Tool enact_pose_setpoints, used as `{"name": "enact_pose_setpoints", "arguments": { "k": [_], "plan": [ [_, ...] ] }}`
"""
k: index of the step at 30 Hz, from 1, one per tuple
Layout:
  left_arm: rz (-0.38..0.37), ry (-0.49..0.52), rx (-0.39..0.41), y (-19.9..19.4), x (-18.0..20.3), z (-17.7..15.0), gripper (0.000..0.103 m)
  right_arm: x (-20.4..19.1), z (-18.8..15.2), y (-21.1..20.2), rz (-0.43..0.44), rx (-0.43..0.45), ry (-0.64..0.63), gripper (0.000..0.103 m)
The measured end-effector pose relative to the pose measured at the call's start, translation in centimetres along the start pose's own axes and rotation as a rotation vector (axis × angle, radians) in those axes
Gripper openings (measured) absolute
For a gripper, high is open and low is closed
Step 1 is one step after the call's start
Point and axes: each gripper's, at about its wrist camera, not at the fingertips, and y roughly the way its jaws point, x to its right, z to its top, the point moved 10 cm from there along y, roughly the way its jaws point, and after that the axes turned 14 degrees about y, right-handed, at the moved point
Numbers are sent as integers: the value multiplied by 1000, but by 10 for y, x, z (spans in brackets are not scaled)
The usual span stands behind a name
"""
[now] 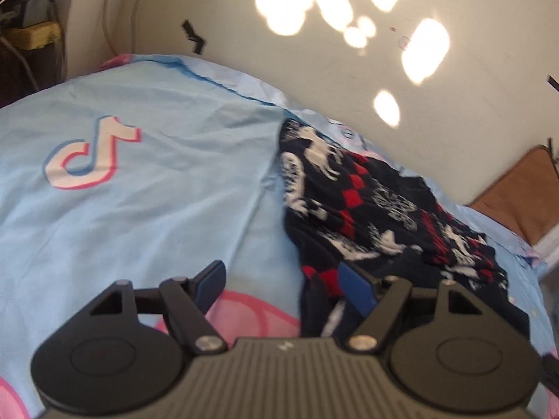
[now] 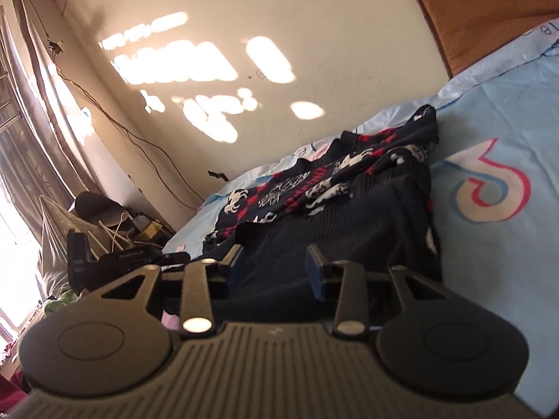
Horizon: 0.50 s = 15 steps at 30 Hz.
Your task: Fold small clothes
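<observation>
Nearest in each wrist view are the tools themselves: the left gripper has its jaws spread wide with nothing between them, its right pad just over the near edge of the sweater, its left pad over bare bedsheet; the right gripper is likewise open and empty-handed, poised low over the plain dark part of the sweater. The step in hand looks like taking hold of the garment's near edge at two points, and to do it well each gripper should come down over a single flat layer at the hem or side seam rather than a bunched ridge — a pinch on a heap would drag several layers and spoil the fold. The knit seems thick and soft, ribbed in the dark navy section, so it should hold between the pads but may stretch and sag if lifted from one side only; both ends are best raised together. Beyond the grippers the sweater lies crumpled, navy with red checks and white figures, its patterned part rumpled toward the wall. The bedsheet under it is thin, smooth, pale blue cloth with a pink-and-blue note logo beside the sweater and soft creases. Past the sweater, at the bed's far corner, sits a brown cushion, and the cream wall carries bright sun patches
</observation>
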Motion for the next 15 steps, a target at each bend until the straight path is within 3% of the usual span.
{"name": "enact_pose_setpoints", "arguments": {
  "k": [2, 4, 8, 11, 15],
  "plan": [
    [-45, -77, 17, -4, -10, -1, 70, -1, -9, 4, 6, -22, 10, 42],
    [-77, -89, 18, -10, -12, -4, 70, -6, -13, 9, 35, -51, 26, 42],
    [1, 13, 15, -22, -8, -14, 72, -31, -17, 36, 93, -160, 2, 37],
    [82, 95, 16, -28, -8, -21, 74, -49, -29, 76, 82, -261, -91, 25],
    [132, 111, 6, -31, -15, -28, 74, -55, -57, 120, 40, -389, -169, 15]
  ]
}}
